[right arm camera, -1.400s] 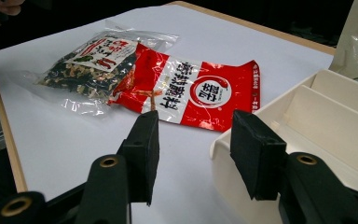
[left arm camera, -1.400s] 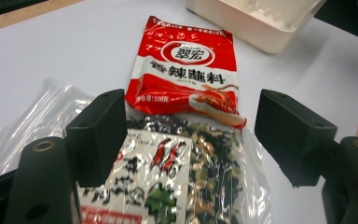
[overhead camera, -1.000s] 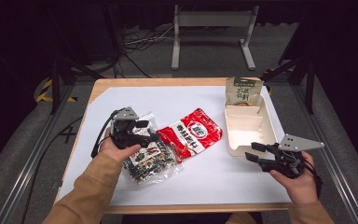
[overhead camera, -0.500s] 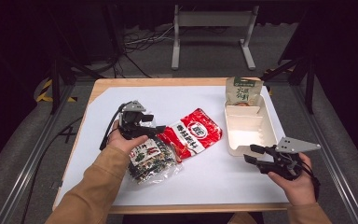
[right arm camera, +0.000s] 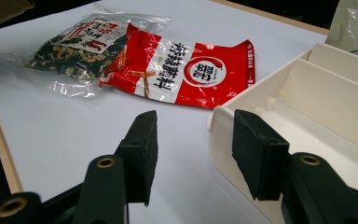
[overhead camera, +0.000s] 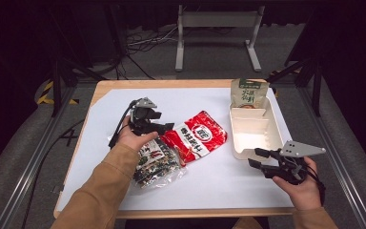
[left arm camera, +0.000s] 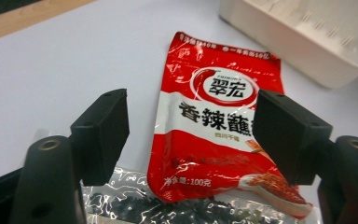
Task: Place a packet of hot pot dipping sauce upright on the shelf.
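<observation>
Two packets lie overlapped mid-counter (overhead camera: 100,191): a clear bag of dark dried mix (overhead camera: 155,162) and, partly on it, a red sachet (overhead camera: 195,137). The left gripper (overhead camera: 164,128) is held just above the sachet's near end, jaws apart, nothing between them; judged as lined up to pick the sachet. The white tray (overhead camera: 255,129) is set to the right, with a green pouch (overhead camera: 249,93) stood at its far end, presumably where packets are meant to go. The right gripper (overhead camera: 256,158) is held at the tray's near corner, jaws apart and empty, perhaps to steady it.

In the left gripper view, the sachet's print (left arm camera: 216,135) is seen framed between the pads. In the right gripper view, the tray's divider (right arm camera: 326,93) and corner wall are seen between the jaws; contact cannot be told.
</observation>
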The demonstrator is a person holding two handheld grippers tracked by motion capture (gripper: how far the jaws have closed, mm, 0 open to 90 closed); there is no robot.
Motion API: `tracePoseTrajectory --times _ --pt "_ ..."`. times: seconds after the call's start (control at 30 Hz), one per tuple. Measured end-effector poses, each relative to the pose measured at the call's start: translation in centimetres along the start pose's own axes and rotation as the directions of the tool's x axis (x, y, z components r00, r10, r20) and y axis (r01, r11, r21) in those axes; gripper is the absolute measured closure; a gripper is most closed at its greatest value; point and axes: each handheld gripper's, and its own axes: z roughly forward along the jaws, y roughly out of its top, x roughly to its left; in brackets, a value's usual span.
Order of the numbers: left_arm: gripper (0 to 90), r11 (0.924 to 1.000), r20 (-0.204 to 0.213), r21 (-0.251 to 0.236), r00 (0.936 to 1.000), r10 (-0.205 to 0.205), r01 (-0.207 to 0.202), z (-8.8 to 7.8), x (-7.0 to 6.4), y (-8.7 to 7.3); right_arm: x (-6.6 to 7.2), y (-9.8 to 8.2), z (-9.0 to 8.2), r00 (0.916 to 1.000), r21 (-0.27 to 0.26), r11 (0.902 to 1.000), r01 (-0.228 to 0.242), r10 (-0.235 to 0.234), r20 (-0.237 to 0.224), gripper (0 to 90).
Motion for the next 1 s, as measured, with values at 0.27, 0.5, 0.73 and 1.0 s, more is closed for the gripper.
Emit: tracePoseTrajectory --times 0.27,0.5,0.73,1.0 --pt "33.1 0.9981 -0.014 0.06 0.9998 -0.015 0.016 1.8 0.6 0.2 -0.1 -0.1 -0.1 1.0 -0.002 1.0 -0.002 0.002 0.003 50.0" --pt "33.1 0.9962 0.002 0.082 0.9995 -0.031 0.03 2.9 0.9 0.6 0.0 -0.1 -0.1 1.0 -0.004 1.0 -0.003 0.003 0.001 49.3" --pt "31.0 0.9869 0.011 0.155 0.9988 -0.048 0.045 4.2 1.3 1.0 0.1 -0.2 -0.3 1.0 -0.006 1.0 -0.005 0.005 0.005 48.9" --pt "28.5 0.9765 -0.011 0.206 0.9981 -0.061 0.062 5.4 1.6 1.1 0.2 -0.5 -0.4 0.9999 0.003 1.0 -0.008 0.008 0.009 47.6"
